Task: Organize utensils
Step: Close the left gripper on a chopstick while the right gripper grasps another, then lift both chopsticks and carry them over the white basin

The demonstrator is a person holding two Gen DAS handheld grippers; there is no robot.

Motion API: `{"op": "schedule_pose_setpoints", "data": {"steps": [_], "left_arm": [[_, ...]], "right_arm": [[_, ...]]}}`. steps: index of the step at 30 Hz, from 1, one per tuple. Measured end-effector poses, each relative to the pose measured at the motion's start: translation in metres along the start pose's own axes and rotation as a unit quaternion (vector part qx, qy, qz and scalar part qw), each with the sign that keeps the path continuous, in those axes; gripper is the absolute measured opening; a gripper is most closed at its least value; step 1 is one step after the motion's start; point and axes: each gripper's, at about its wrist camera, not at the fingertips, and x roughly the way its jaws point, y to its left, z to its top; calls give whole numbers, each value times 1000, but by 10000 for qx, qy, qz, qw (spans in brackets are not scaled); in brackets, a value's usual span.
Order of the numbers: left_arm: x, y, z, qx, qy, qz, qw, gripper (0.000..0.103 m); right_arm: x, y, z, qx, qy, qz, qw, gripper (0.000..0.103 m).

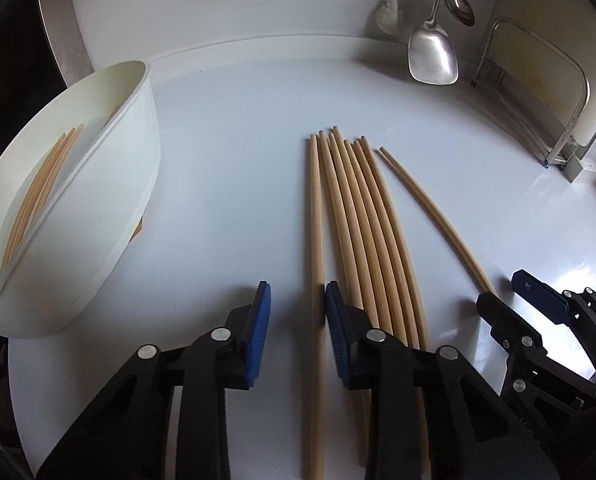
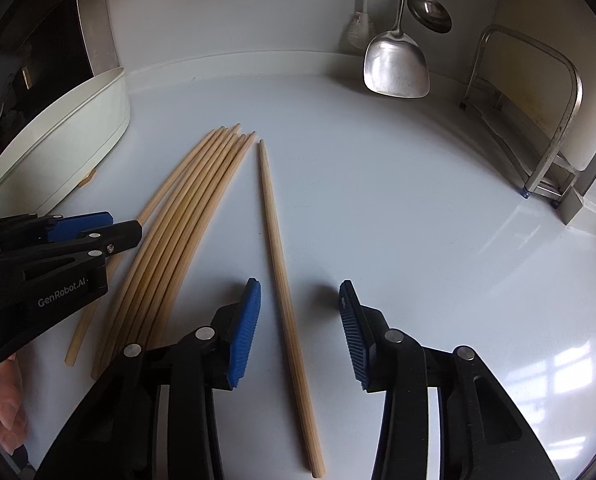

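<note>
The left claw point(image 1: 296, 312) stands low in the frame of its own view with its jaws partly spread around the leftmost chopstick point(image 1: 315, 240); its right pad point(image 1: 333, 312) lies against the stick while the left pad sits clear of it, so nothing is pinched yet. The right claw point(image 2: 299, 312) is likewise spread, its blue pads either side of the lone chopstick point(image 2: 282, 280) that lies apart from the bundle of chopsticks point(image 2: 186, 216), neither pad touching it.

Judging from this, the step in hand is picking up a chopstick with each claw, both poised just ahead of the pinch. The next move calls for closing each pair of jaws squarely on its stick without nudging it sideways or catching a neighbour; the left claw has the tighter job, since its stick lies just beside the bundle. Thin round sticks on a smooth counter point(image 1: 226, 168) will likely roll if pushed from one side only.

The white container point(image 1: 98, 200), at the left of the left wrist view, is tilted with its opening facing up and to the left, and several chopsticks in it point(image 1: 42, 184) lie against its wall. That looks like the place the rest are meant to go. Something tan shows under its lower edge; I cannot tell what.

At the upper right a metal spatula point(image 1: 433, 56) and a ladle point(image 1: 459, 6) hang on the wall.
</note>
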Motion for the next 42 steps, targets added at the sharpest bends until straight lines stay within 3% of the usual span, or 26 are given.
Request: {"op": "schedule_pose_setpoints", "data": {"steps": [2, 5, 13, 25, 35, 42], "left_arm": [[0, -1, 0, 28, 6, -40, 10000, 11], [0, -3, -1, 74, 12, -65, 10000, 8], [-3, 6, 4, -89, 297, -396, 9987, 8], [-68, 32, 38, -183, -76, -524, 9984, 8], [-124, 127, 75, -477, -502, -278, 9972, 8], [-112, 212, 72, -730, -283, 11, 9969, 8]], "right_arm": [[-1, 1, -1, -34, 6, -13, 10000, 23], [-2, 4, -2, -74, 21, -22, 10000, 7], [-4, -8, 3, 430, 248, 235, 9985, 6], [-54, 2, 41, 650, -21, 302, 9974, 6], [-85, 69, 117, 305, -372, 576, 9972, 6], [-58, 154, 162, 196, -219, 1140, 9930, 6]]}}
